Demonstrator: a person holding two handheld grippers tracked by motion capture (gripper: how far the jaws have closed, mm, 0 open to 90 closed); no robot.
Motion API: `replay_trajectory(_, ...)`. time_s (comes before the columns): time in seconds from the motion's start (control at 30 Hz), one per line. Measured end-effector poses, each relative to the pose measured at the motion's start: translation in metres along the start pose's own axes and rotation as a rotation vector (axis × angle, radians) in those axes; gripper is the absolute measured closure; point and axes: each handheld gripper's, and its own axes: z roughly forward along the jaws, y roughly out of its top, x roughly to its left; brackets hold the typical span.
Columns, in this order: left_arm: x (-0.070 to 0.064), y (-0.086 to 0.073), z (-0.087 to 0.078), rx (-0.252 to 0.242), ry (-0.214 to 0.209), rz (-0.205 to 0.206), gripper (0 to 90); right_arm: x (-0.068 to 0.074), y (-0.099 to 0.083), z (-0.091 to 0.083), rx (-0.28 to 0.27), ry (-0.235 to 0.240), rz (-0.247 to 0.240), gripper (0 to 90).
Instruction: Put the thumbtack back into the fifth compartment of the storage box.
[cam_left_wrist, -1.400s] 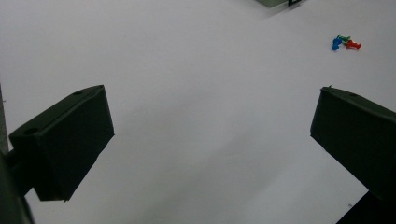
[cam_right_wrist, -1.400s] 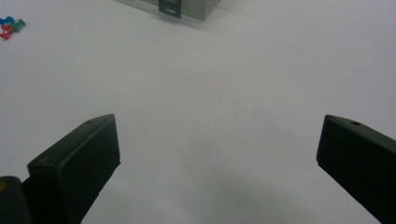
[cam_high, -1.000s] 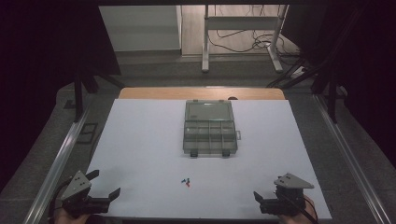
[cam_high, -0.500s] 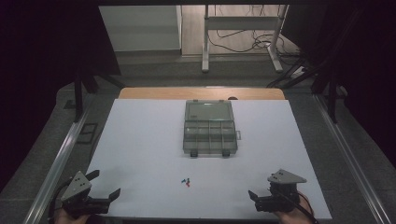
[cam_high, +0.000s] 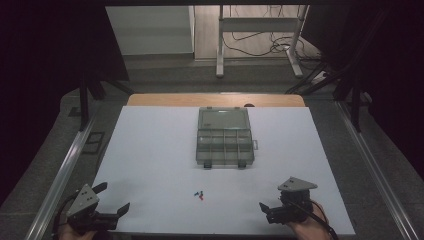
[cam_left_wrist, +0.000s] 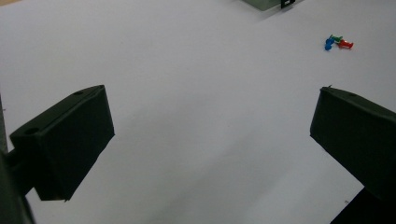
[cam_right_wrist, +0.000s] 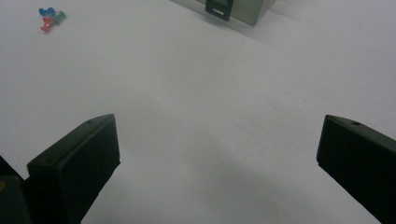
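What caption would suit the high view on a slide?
Two open hand-held grippers, left and right, wait at the near edge of a white table, facing coloured pushpins and a clear compartment box.

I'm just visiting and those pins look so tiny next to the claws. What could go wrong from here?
The three pushpins lie touching in one small cluster, so a wide-open claw closing on one could knock the others away or catch two at once.

They are small and lie flat on the white table, so the blunt fingers may slip off.

The compartment box sits farther back; a poorly gripped pin could drop on the way, if that is where it goes.
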Motion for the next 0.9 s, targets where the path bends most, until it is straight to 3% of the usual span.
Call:
replay_trajectory(0.33, 0.0, 0.0, 0.0, 0.002, 0.001, 0.008, 0.0, 0.008, 0.019, 0.013, 0.038, 0.042, -0.034, 0.0)
replay_trajectory(0.73, 0.0, 0.0, 0.0, -0.002, -0.003, 0.005, 0.0, 0.022, 0.037, 0.031, 0.093, 0.045, -0.064, 0.0)
replay_trajectory(0.9, 0.0, 0.0, 0.0, -0.002, -0.003, 0.007, 0.0, 0.028, 0.044, 0.035, 0.09, 0.063, -0.081, 0.0)
